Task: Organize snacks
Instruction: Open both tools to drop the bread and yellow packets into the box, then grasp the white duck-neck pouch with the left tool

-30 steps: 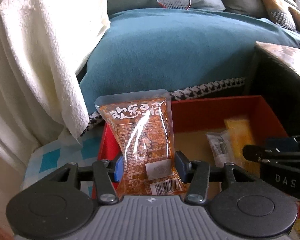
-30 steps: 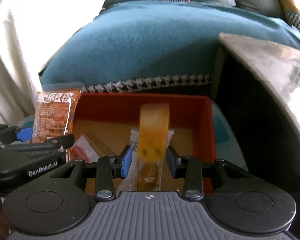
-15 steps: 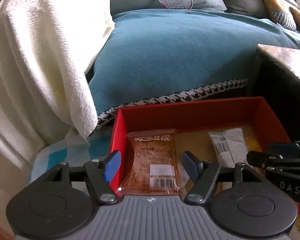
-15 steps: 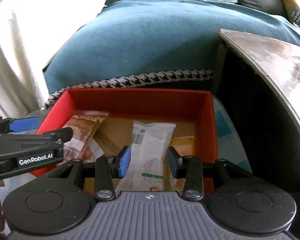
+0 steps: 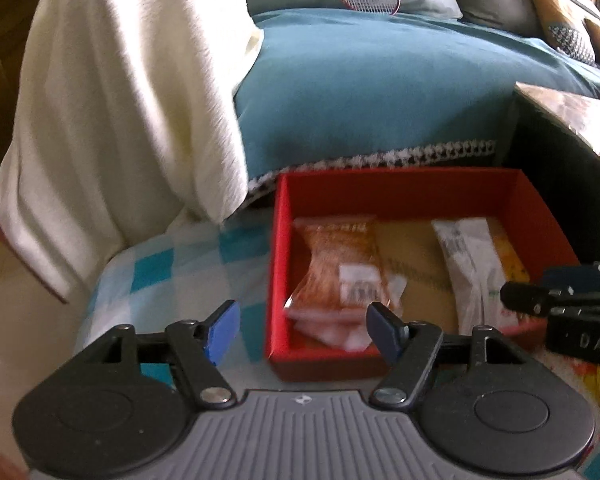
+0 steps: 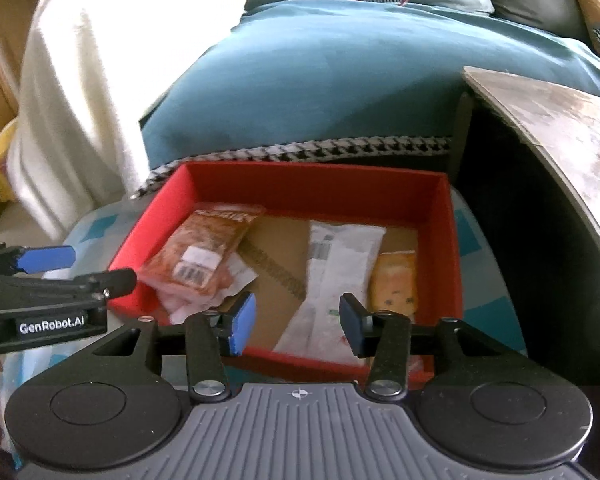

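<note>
Both packets now lie in the red box (image 6: pixel 446 236), so the step in hand is a clean retreat: lift each hand-held gripper straight back without snagging a wrapper or nudging the box wall. The left hand-held gripper (image 5: pixel 302 330) has just been opening and stands spread, empty, over the box's near left corner; the orange snack packet (image 5: pixel 340 264) lies just beyond its fingertips. The right hand-held gripper (image 6: pixel 296 324) has just been opening too, nothing pinched; the white snack packet (image 6: pixel 336 276) lies flat between and beyond its pads, a yellow packet (image 6: pixel 394 282) beside it on the right.
</note>
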The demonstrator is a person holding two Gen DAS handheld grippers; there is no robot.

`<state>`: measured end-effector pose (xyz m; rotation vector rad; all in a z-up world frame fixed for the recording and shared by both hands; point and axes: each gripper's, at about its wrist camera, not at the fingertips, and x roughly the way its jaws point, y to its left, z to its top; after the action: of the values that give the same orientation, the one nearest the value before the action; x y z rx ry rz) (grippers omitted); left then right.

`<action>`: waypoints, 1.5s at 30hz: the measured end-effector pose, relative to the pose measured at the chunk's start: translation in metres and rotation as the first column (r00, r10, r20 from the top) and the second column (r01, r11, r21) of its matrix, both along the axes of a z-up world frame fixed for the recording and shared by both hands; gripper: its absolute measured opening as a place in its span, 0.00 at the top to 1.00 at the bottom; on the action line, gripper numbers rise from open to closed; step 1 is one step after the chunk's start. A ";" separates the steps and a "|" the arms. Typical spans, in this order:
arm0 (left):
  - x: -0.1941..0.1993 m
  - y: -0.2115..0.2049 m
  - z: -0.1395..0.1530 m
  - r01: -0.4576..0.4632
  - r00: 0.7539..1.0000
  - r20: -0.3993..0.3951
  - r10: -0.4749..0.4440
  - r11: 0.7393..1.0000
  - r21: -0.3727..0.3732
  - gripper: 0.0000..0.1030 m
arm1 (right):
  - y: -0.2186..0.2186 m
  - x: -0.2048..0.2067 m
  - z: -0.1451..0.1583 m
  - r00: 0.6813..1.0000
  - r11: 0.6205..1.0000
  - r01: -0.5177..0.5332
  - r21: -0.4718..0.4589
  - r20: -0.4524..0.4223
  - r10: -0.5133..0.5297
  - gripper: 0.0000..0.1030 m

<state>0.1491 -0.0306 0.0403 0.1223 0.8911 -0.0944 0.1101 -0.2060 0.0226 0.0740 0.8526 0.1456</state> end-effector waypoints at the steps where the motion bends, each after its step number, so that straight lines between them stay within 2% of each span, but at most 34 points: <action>1: -0.004 0.003 -0.001 -0.002 1.000 -0.003 0.002 1.000 0.007 0.38 | 0.002 -0.003 0.000 1.000 1.000 -0.007 0.002 -0.001 0.007 0.46; 5: -0.017 0.018 -0.007 -0.023 0.999 -0.040 0.023 1.000 -0.006 0.37 | 0.009 -0.014 0.001 1.000 1.000 -0.023 0.002 -0.004 0.023 0.43; 9: -0.028 0.037 -0.018 -0.075 0.989 -0.131 0.065 0.994 -0.073 0.37 | 0.016 -0.024 0.001 0.999 0.999 -0.041 0.011 -0.013 0.041 0.43; 14: -0.042 0.060 -0.040 -0.192 0.953 -0.264 0.149 0.970 -0.146 0.37 | 0.023 -0.028 0.001 0.997 0.997 -0.074 0.009 -0.020 0.074 0.42; 18: -0.046 0.068 -0.055 -0.290 0.912 -0.356 0.204 0.934 -0.207 0.37 | 0.022 -0.032 0.000 0.996 0.996 -0.091 0.011 -0.022 0.091 0.40; 21: -0.044 0.066 -0.057 -0.333 0.898 -0.373 0.232 0.913 -0.234 0.36 | 0.019 -0.036 0.001 0.994 0.994 -0.104 0.014 -0.021 0.104 0.36; 23: -0.042 0.063 -0.059 -0.365 0.889 -0.377 0.261 0.900 -0.237 0.31 | 0.015 -0.039 0.000 0.994 0.994 -0.109 0.014 -0.022 0.109 0.36; 26: -0.038 0.059 -0.067 -0.437 0.857 -0.417 0.304 0.857 -0.274 0.30 | 0.008 -0.041 0.003 0.994 0.995 -0.102 0.021 -0.022 0.103 0.36; 28: -0.033 0.056 -0.073 -0.479 0.834 -0.437 0.338 0.837 -0.266 0.30 | 0.003 -0.042 0.005 0.995 0.995 -0.097 0.027 -0.020 0.097 0.36; 30: -0.030 0.054 -0.075 -0.525 0.814 -0.434 0.386 0.809 -0.264 0.26 | -0.002 -0.044 0.009 0.995 0.995 -0.095 0.035 -0.014 0.095 0.36; 34: -0.019 0.049 -0.073 -0.578 0.791 -0.399 0.464 0.780 -0.239 0.26 | -0.009 -0.047 0.014 0.995 0.994 -0.095 0.046 -0.001 0.095 0.34; 38: -0.006 0.046 -0.075 -0.576 0.790 -0.388 0.475 0.792 -0.202 0.26 | -0.015 -0.051 0.016 0.996 0.994 -0.094 0.056 0.006 0.093 0.33; 45: -0.024 0.025 -0.078 -0.446 0.846 -0.368 0.385 0.890 -0.093 0.26 | -0.021 -0.051 0.019 0.996 0.993 -0.084 0.082 0.010 0.083 0.33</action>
<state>0.1251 -0.0052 -0.0375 -0.2652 1.2348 0.2223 0.0594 -0.2267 0.0420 0.1151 0.8434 0.2594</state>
